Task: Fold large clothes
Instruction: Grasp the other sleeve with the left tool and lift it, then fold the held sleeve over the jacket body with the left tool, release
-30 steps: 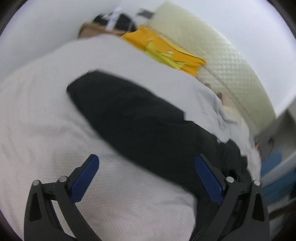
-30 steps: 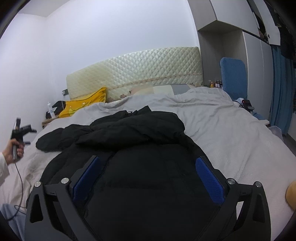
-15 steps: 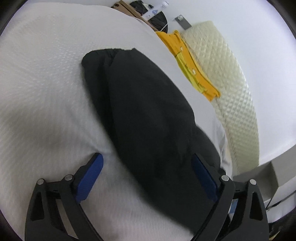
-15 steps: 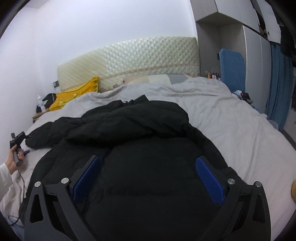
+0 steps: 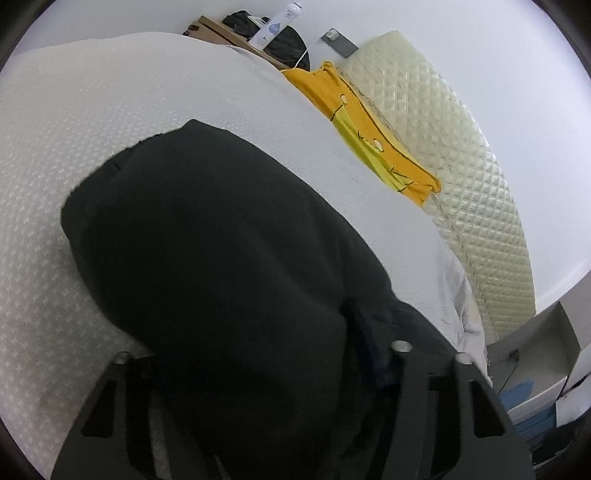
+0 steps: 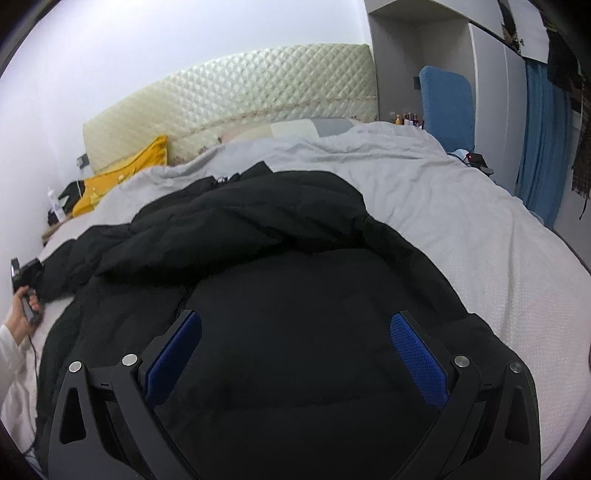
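Observation:
A large black puffer jacket [image 6: 280, 258] lies spread on a white bed [image 6: 480, 221]. Its left sleeve [image 5: 207, 229] fills the left wrist view, cuff end up and to the left. My left gripper [image 5: 255, 354] has its jaws wide apart around the sleeve; the sleeve bulges between them and hides the blue pads. In the right wrist view the left gripper [image 6: 26, 273] shows small in a hand at the sleeve end. My right gripper [image 6: 295, 343] is open, just above the jacket's body near its lower part.
A quilted cream headboard [image 6: 236, 96] stands at the far end, with a yellow pillow [image 5: 369, 133] beside it. A nightstand with a bottle [image 5: 273, 26] is at the bed's left. A blue chair [image 6: 447, 99] and wardrobe stand right.
My left gripper has dropped onto the sleeve, which now sits between its jaws and covers the pads. My right gripper has moved forward and lower over the jacket's body.

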Demonstrator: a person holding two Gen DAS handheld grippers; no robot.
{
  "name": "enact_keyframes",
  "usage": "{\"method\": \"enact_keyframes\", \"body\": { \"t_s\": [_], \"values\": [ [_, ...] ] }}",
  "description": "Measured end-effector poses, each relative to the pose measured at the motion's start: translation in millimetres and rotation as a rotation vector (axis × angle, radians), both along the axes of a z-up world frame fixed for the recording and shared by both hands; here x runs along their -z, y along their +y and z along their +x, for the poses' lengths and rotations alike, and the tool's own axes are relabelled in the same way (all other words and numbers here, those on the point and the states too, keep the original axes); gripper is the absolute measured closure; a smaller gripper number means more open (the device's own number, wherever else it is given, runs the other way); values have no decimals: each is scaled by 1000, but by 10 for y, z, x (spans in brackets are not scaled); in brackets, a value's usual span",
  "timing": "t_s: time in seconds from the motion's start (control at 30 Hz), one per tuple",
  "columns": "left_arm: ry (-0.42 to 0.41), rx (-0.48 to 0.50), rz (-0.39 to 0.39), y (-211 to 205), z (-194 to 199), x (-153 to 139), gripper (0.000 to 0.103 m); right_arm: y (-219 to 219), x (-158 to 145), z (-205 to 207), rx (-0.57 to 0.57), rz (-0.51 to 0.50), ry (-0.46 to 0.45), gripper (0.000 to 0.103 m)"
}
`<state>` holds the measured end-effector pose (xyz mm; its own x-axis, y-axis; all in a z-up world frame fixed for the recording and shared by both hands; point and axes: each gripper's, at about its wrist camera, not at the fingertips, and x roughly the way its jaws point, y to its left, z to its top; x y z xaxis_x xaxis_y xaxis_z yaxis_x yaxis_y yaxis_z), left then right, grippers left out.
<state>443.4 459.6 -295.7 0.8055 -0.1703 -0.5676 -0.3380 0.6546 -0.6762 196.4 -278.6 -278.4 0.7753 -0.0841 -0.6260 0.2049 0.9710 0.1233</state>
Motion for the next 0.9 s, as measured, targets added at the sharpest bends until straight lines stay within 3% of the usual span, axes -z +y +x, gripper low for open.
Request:
{"method": "enact_keyframes", "body": {
  "t_s": [0.17,0.23,0.53,0.9],
  "values": [
    [28,-60,56,-49,-75,-213,85,-17,-8,-22,0,13,0,0],
    [32,-73,92,-90,-125,-362,89,12,-37,-35,-8,10,-8,0],
    [16,-100,183,-273,-359,-1112,94,153,-140,-50,-83,2,-61,0],
    [-71,-15,284,-799,-606,-2183,95,203,-285,-181,-158,4,-79,0]
  ]
}}
